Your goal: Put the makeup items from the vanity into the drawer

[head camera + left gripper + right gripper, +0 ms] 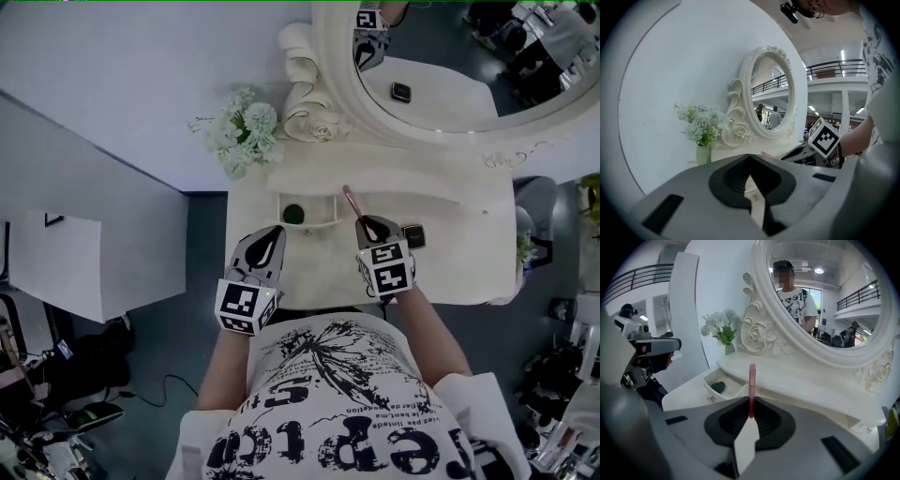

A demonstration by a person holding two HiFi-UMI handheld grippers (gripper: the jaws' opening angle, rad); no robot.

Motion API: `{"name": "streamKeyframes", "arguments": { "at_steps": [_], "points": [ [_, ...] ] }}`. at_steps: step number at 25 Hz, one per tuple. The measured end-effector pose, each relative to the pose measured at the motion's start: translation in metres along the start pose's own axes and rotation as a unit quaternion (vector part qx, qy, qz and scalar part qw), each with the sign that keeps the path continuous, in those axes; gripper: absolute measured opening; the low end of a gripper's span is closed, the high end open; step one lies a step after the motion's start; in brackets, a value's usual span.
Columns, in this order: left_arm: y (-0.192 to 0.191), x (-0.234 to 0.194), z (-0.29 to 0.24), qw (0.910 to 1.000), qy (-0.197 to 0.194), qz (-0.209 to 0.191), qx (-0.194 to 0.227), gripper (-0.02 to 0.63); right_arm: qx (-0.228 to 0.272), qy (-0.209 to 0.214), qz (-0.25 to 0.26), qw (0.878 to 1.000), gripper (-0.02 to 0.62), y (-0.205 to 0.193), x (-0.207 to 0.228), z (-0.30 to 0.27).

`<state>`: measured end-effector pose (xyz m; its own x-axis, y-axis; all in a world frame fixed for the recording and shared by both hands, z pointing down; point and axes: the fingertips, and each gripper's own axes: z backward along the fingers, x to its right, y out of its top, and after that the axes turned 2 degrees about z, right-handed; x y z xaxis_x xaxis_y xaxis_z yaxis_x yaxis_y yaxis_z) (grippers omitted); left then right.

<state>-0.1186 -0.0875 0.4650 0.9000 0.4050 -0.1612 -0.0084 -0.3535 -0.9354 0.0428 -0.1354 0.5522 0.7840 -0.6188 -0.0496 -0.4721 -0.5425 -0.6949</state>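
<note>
A slim pink-red makeup tube sticks forward out of my right gripper, which is shut on its lower end. In the right gripper view the tube stands upright between the jaws, just right of the open drawer. The drawer is pulled out of the white vanity and holds a dark green item. My left gripper hovers at the drawer's front left, shut with nothing in it. In the left gripper view its tips meet over the drawer's knob.
A black compact lies on the vanity top right of my right gripper. A vase of white flowers stands at the back left beside the oval mirror's ornate frame. The vanity's front edge lies under my wrists.
</note>
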Motion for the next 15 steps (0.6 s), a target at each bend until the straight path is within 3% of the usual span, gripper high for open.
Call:
{"name": "streamKeyframes", "arguments": {
  "at_steps": [7, 15],
  "points": [
    [-0.002, -0.028, 0.029, 0.9987, 0.048, 0.011, 0.011, 0.019, -0.006, 0.070, 0.076, 0.995, 0.046, 0.029, -0.052, -0.028],
    [-0.017, -0.047, 0.061, 0.9950, 0.098, 0.018, 0.001, 0.020, -0.060, 0.125, 0.174, 0.975, 0.046, 0.032, -0.087, -0.061]
  ]
}}
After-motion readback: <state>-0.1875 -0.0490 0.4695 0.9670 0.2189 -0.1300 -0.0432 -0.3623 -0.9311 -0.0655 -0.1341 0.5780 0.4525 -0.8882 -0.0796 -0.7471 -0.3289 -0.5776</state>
